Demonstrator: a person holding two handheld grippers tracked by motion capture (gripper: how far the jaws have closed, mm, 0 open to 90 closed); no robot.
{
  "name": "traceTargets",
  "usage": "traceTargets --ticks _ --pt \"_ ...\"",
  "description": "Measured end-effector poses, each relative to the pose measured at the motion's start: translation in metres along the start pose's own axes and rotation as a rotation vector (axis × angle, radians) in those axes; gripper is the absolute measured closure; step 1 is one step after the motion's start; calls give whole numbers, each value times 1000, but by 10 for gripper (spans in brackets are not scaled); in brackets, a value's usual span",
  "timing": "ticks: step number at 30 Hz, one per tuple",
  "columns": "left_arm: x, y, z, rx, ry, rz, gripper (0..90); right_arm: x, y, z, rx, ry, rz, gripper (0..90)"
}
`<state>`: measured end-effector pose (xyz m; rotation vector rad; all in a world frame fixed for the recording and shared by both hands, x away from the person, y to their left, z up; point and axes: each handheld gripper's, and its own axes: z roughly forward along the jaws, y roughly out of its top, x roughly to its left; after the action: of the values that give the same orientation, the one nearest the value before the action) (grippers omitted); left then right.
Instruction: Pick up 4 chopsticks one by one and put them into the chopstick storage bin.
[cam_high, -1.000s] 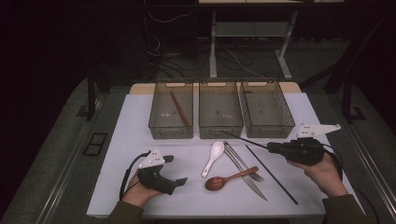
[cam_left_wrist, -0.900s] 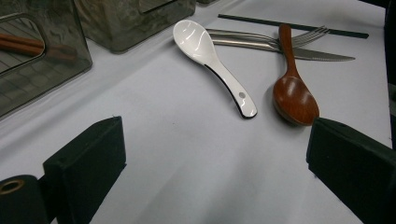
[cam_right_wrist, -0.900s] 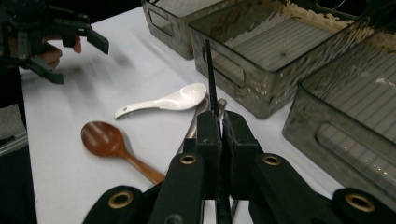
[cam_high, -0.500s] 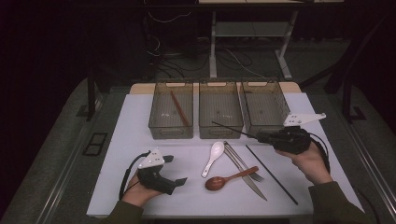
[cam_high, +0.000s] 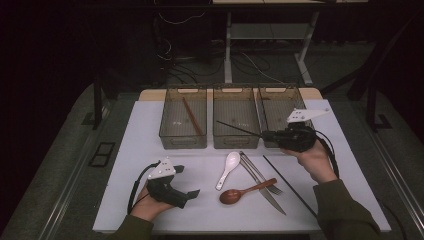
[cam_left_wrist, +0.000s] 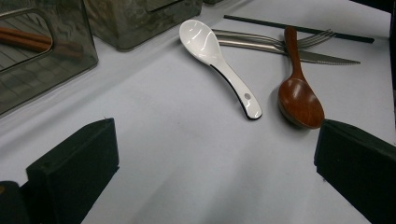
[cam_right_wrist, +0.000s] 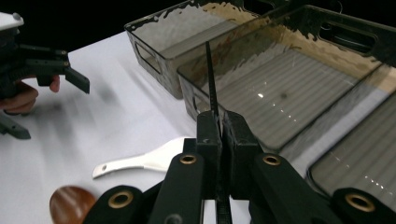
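One black chopstick is clamped between the closed jaws of the right gripper, right of centre in the high view, its tip reaching over the middle bin. Lower left in that frame, the left gripper is held with jaws wide apart and empty, near the white spoon.

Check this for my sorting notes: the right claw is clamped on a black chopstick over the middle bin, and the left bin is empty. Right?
Not quite. The left bin is not empty: the high view shows a brown chopstick lying in it. The rest holds: the right claw is clamped on the black chopstick, which points over the middle bin.
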<state>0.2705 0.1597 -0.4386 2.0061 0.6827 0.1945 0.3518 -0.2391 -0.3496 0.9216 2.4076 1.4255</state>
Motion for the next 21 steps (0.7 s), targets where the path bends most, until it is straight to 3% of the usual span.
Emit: traceTargets --ticks 15,21 --pt "4 -2 4 34 -4 3 0 11 50 48 16 -6 -29 851" --pt "2 -2 5 21 -9 4 0 16 63 71 38 -22 -34 851"
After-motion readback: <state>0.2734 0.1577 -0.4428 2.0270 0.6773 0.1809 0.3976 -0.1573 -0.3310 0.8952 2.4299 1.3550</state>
